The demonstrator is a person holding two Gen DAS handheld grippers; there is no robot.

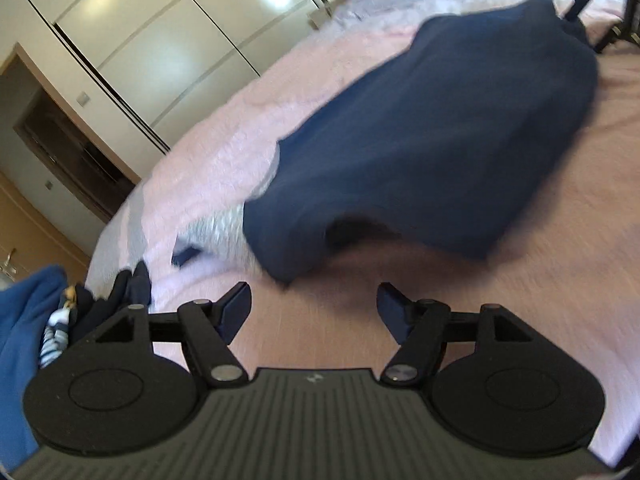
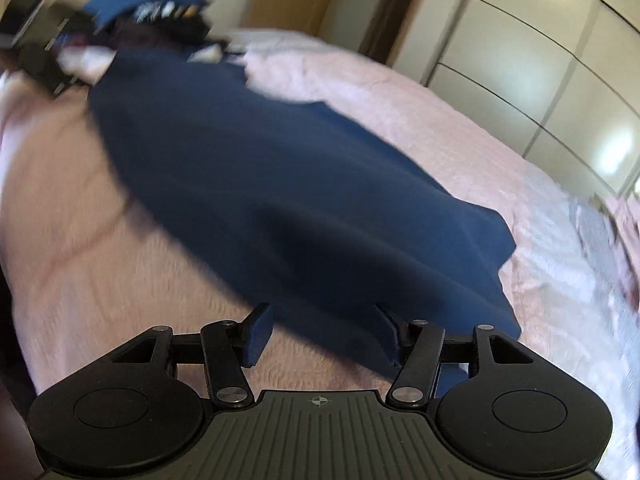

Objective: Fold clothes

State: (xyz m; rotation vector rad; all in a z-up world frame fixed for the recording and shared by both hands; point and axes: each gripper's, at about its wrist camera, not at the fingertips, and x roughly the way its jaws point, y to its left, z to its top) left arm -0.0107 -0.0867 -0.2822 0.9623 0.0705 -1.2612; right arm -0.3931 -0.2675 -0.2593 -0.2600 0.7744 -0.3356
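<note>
I see both my left gripper and right gripper spread apart (holding nothing) near the dark navy fabric garment on the fuzzy pink bedspread.

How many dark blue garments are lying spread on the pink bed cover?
1. The navy garment lies spread on the middle of the pink bed cover. A pile of other clothes sits at the bed's edge; it may hide more.

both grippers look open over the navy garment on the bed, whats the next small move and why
Probably lower the right gripper and close on the navy garment edge beneath it. Both grippers are open and empty, and the left gripper is over bare pink bedspread, short of the cloth.
</note>
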